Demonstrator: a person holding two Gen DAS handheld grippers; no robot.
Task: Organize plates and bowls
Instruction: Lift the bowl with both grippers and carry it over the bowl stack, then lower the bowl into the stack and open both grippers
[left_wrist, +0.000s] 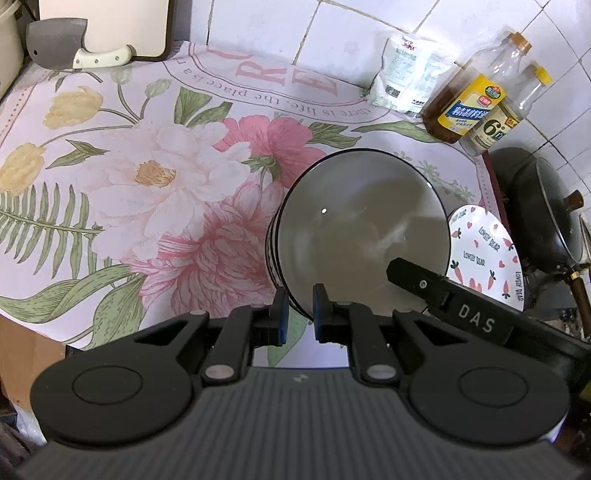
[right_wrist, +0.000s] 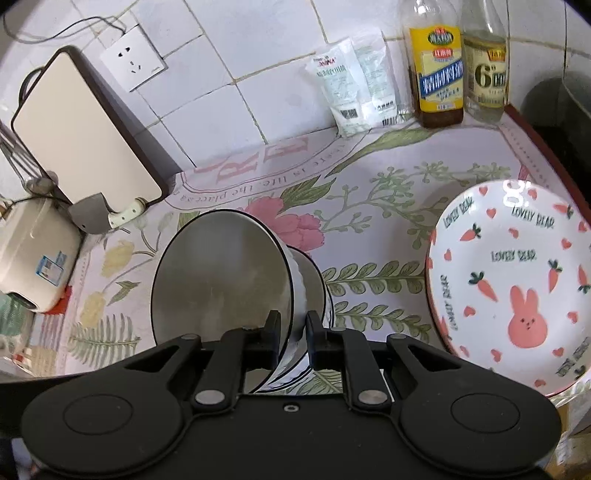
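Observation:
A grey bowl (left_wrist: 362, 221) with a black rim is tilted above the floral mat (left_wrist: 147, 177); striped edges at its left side suggest nested bowls. My left gripper (left_wrist: 300, 314) is shut on its near rim. One finger (left_wrist: 417, 282) of my right gripper reaches over the bowl's right side. In the right wrist view my right gripper (right_wrist: 295, 332) is shut on the rim of a tilted grey bowl (right_wrist: 221, 280), with a second bowl (right_wrist: 314, 273) close behind it. A white plate (right_wrist: 517, 280) with carrots and a pink rabbit lies to the right; the same plate (left_wrist: 484, 251) also shows beside the bowl in the left wrist view.
Against the tiled wall stand two bottles (left_wrist: 465, 107) and a white sachet (left_wrist: 406, 74). A cleaver (left_wrist: 55, 50) leans by a cutting board (left_wrist: 107, 26) at the back left. A black wok (left_wrist: 543, 214) sits beyond the mat's right edge. A white appliance (right_wrist: 33, 251) stands at the left.

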